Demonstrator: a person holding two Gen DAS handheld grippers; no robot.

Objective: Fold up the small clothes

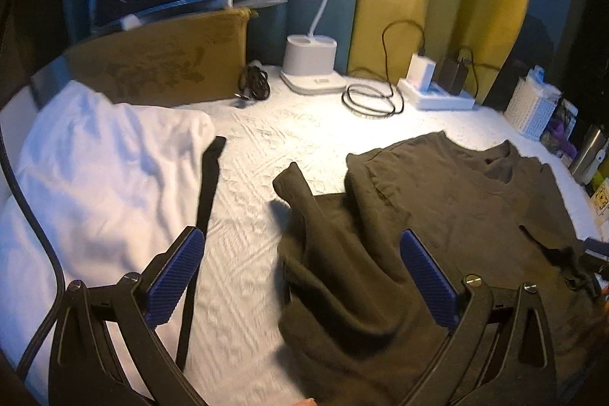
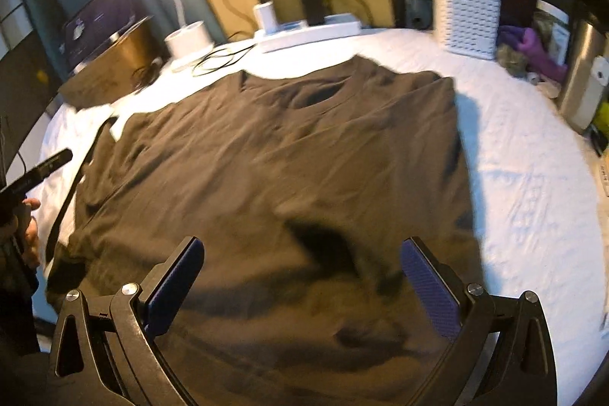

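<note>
Both grippers' jaws wide, empty over dark tee (image 2: 289, 155); no legible writing.

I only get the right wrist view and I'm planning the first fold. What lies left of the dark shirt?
Observer: A white garment lies bunched there, with a black strap along its near edge.
Operator: Is the shirt's left sleeve flat?
Observer: No, the left sleeve is rumpled and raised off the dark shirt.
Operator: Are the left tongs holding it?
Observer: No, the left tongs are open above the cloth, gripping nothing.
</note>
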